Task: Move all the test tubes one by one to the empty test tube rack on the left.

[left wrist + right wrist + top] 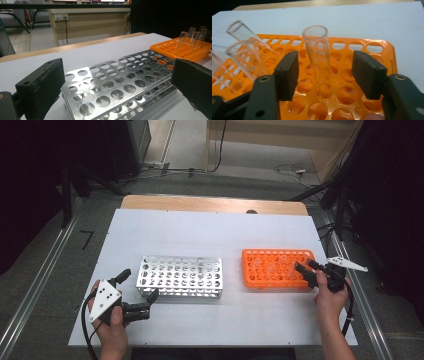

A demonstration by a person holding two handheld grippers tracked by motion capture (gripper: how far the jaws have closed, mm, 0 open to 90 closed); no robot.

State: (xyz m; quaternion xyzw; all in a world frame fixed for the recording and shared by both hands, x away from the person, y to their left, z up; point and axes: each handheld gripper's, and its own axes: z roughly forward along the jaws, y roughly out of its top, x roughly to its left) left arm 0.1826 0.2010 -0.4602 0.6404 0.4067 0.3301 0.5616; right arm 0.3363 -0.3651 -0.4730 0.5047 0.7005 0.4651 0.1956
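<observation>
A white sheet (210, 232) covers a light wooden table (210, 203), whose bare edge shows along the far side. Around the table lies a grey floor (45, 270) with metal rails, cables trail across it beyond the far edge, and dark curtains close off both sides of the room.

At the left of the high view, the left gripper (139, 285) is held in the person's left hand (111, 332), its jaws spread wide around the near left corner of a metal test-tube rack (181, 276). In the left gripper view that rack (120, 85) lies between the two black jaws, one to each side of it, with no contact that can be made out; its holes stand empty.

Further right sits an orange test-tube rack (276, 268), apart from the metal one. A few clear glass tubes stand in it, some leaning. The right gripper (306, 267), held in the right hand (330, 295), reaches over the rack's right end. In the right gripper view its jaws are open, and an upright test tube (318, 53) stands between them, seated in a hole of the orange rack (372, 47), with a gap to each pad. Three more leaning tubes (244, 60) stand to the left of the left-hand jaw.
</observation>
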